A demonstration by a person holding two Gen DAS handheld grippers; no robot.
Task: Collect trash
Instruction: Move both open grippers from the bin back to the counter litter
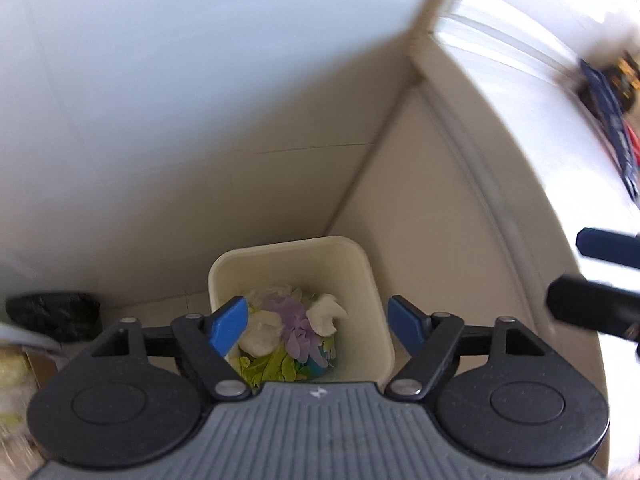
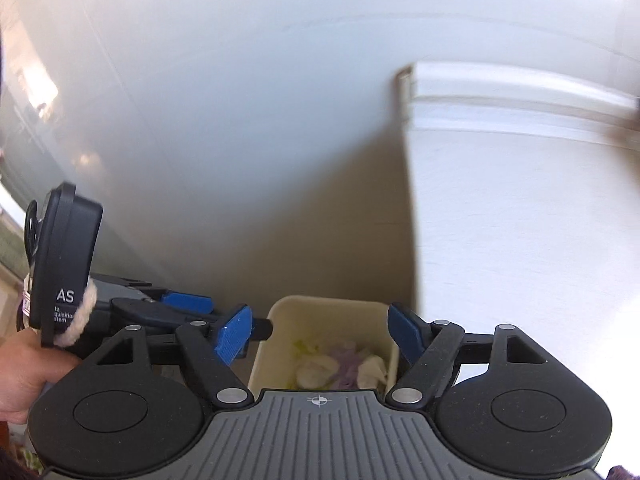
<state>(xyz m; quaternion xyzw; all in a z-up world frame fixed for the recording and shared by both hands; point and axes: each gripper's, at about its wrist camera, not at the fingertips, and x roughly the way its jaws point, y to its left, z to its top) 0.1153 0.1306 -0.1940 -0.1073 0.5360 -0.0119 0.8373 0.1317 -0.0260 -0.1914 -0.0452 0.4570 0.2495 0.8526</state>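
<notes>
Above the cream bin (image 1: 360, 272), both grippers hang with jaws spread apart and nothing between them: the left gripper (image 1: 316, 326) over the bin's mouth, the right gripper (image 2: 320, 334) just beside it on the cabinet side. Trash (image 1: 288, 332) lies inside the bin: white crumpled wads, a lilac scrap, green bits, piled low with no clear long axis. The bin stands upright, mouth facing up, tucked into the corner. Judged from here, a careless withdrawal could clip the bin's rim and tip it, spilling the pile.
</notes>
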